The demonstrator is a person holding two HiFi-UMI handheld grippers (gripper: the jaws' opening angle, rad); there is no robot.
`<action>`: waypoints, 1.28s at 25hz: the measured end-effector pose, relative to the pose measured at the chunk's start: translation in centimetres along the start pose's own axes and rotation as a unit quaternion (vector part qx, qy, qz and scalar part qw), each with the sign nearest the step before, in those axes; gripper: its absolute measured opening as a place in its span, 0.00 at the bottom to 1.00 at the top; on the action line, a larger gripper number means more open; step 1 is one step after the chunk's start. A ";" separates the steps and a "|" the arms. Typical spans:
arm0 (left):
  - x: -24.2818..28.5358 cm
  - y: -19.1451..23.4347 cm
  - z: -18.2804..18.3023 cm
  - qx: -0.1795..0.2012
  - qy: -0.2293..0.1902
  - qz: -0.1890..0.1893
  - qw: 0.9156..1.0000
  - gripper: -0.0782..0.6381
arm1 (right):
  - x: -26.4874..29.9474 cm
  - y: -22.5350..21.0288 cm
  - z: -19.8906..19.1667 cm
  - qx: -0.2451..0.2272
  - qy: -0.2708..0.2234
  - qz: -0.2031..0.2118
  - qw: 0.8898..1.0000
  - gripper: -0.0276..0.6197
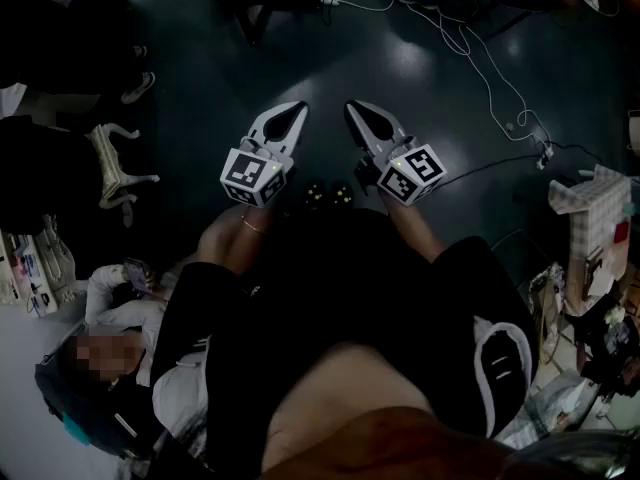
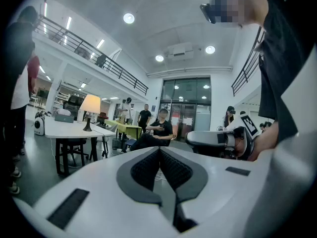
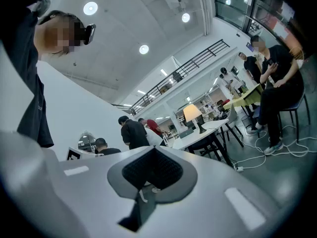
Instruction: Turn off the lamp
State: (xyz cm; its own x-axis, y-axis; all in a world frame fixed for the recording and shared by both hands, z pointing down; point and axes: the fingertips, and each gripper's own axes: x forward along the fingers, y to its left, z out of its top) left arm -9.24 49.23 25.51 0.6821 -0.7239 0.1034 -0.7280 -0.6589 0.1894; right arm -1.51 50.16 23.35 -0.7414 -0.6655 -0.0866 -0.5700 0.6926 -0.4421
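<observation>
Bright hall, white table (image 2: 63, 130) — lit lamp (image 2: 90, 105) upright on it

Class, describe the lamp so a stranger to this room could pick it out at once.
Under the railed balcony stands a long white table. On it is the table lamp: a glowing cream shade on a thin dark stem, taller than the low grey box beside it.
</observation>
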 end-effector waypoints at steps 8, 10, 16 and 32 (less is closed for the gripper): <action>0.0 -0.3 0.4 0.006 0.002 0.003 1.000 0.12 | -0.4 -0.1 0.1 0.000 -0.004 -0.002 1.000 0.04; 0.0 -0.2 0.6 0.005 0.002 0.007 1.000 0.12 | -0.5 -0.1 0.2 0.002 -0.007 -0.002 1.000 0.04; 0.7 -1.3 0.1 0.003 0.008 -0.006 1.000 0.12 | -1.3 -0.6 0.2 0.012 -0.014 -0.003 1.000 0.04; 1.5 -3.2 0.9 0.026 -0.012 -0.008 1.000 0.12 | -2.8 -0.4 0.8 0.008 -0.022 0.020 1.000 0.04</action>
State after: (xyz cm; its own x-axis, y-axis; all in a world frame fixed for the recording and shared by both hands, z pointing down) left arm -5.95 50.05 24.17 0.6915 -0.7182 0.0767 -0.7207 -0.6789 0.1402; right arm 1.06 51.52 23.02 -0.7469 -0.6495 -0.1426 -0.5347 0.7141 -0.4518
